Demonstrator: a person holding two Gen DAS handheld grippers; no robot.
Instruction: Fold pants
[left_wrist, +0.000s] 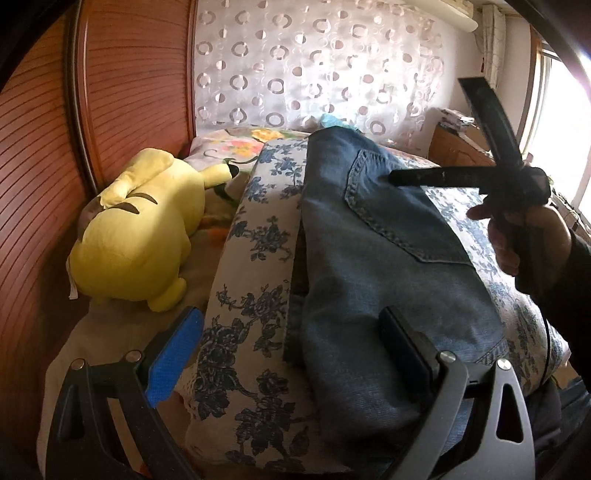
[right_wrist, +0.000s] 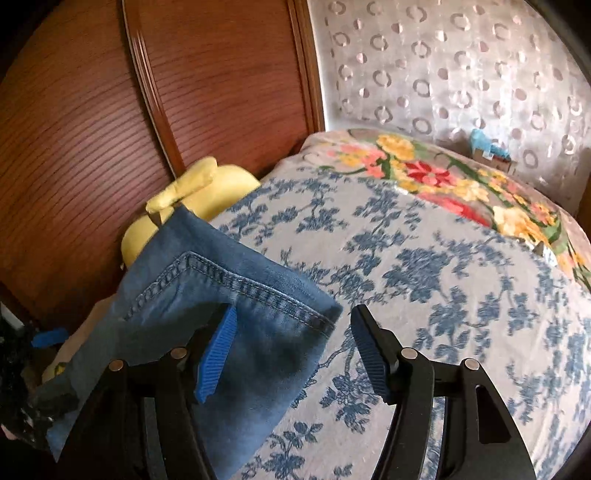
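Left wrist view: folded denim pants (left_wrist: 388, 258) lie on the floral bed (left_wrist: 251, 266); left gripper (left_wrist: 291, 343) and right gripper (right_wrist: 291, 350) hover with jaws spread, gripping nothing. Folding looks nearly complete.

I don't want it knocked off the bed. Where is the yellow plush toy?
The yellow plush toy lies left in the left wrist view, between the wooden wardrobe and the blue-flowered cover.
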